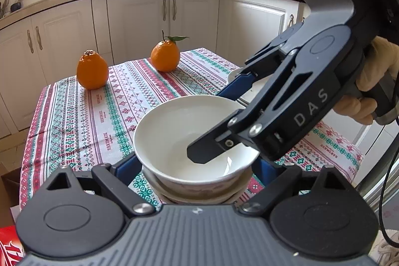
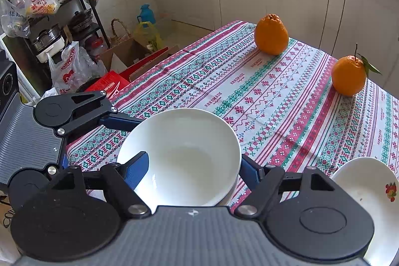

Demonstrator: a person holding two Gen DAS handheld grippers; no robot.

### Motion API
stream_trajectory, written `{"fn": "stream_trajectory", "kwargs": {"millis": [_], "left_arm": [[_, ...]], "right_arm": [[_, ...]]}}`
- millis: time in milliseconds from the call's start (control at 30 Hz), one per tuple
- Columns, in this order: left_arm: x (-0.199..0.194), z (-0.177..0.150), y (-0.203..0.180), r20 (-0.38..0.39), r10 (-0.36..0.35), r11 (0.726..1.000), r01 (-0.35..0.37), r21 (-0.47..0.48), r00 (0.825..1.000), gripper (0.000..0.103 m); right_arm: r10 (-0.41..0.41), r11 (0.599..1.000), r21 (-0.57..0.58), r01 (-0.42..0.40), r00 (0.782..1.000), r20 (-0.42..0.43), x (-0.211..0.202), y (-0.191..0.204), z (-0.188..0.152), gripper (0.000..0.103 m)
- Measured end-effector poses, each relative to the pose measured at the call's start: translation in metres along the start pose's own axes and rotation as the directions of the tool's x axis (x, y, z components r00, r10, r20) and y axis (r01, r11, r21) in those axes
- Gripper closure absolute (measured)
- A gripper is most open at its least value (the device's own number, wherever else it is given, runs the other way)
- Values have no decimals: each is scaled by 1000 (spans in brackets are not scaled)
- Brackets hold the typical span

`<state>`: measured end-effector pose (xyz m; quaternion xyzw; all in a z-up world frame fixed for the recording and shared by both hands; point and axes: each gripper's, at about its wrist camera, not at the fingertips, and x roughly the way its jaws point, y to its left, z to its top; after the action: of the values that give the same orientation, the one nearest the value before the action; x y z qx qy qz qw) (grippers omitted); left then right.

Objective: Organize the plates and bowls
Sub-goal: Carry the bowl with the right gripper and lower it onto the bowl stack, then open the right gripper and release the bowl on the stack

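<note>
**White bowl stacked, both grippers around it**

White and glossy, the bowl [image 1: 192, 138] sits nested on other dishes [image 1: 199, 193] on the patterned tablecloth [image 1: 124, 96]. The right gripper [image 2: 193, 166] has one finger [image 2: 136, 171] inside the bowl and the other outside the rim, spread wide and not pinching it. The left gripper [image 1: 197, 166] straddles the stack's base with fingers apart; whether they touch it cannot be told. A fruit-printed plate [image 2: 369, 193] lies beside. Two oranges [image 1: 92, 71] [image 1: 165, 56] stand farther back.
</note>
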<state>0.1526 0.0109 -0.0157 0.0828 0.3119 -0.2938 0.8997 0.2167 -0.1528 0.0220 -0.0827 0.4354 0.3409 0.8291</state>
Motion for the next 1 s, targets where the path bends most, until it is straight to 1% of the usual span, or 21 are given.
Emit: {"fn": "stream_trajectory", "kwargs": {"millis": [67, 167, 200, 233, 400, 533, 667, 767, 900, 1000], "left_arm": [[1, -1, 2, -1, -7, 1000, 7, -6, 1000, 8], [1, -2, 2, -3, -13, 1000, 13, 0, 1000, 6], [1, -3, 1, -4, -10, 1000, 10, 7, 1000, 5], [0, -4, 1, -6, -11, 1000, 11, 12, 1000, 5], [-7, -9, 1, -18, -12, 1000, 12, 19, 1000, 3], [-13, -14, 1, -29, 7, 999, -6, 39, 1000, 3], [-18, -17, 3, -28, 22, 998, -20, 58, 999, 3], [-21, -19, 6, -31, 33, 996, -31, 85, 999, 3], [-25, -22, 10, -44, 19, 992, -13, 128, 999, 3], [-23, -25, 12, -61, 5, 987, 5, 159, 998, 3]], "right_arm": [[-2, 1000, 0, 2, 1000, -1, 0, 0, 0, 21], [-9, 1000, -13, 10, 1000, 12, 0, 1, -1, 9], [-15, 1000, -19, 15, 1000, 22, -1, 2, -2, 2], [-19, 999, -25, 20, 999, 32, -3, 4, -2, 0], [-44, 998, -52, 47, 998, 47, -6, 8, -8, 0], [-86, 993, -82, 90, 995, 52, -6, 14, -13, 0], [-106, 987, -109, 114, 992, 73, -7, 23, -15, 0], [-136, 977, -155, 149, 986, 93, -14, 29, -17, 0], [-166, 962, -197, 188, 978, 123, -28, 34, -28, 0], [-180, 956, -212, 202, 976, 119, -34, 35, -41, 0]]}}
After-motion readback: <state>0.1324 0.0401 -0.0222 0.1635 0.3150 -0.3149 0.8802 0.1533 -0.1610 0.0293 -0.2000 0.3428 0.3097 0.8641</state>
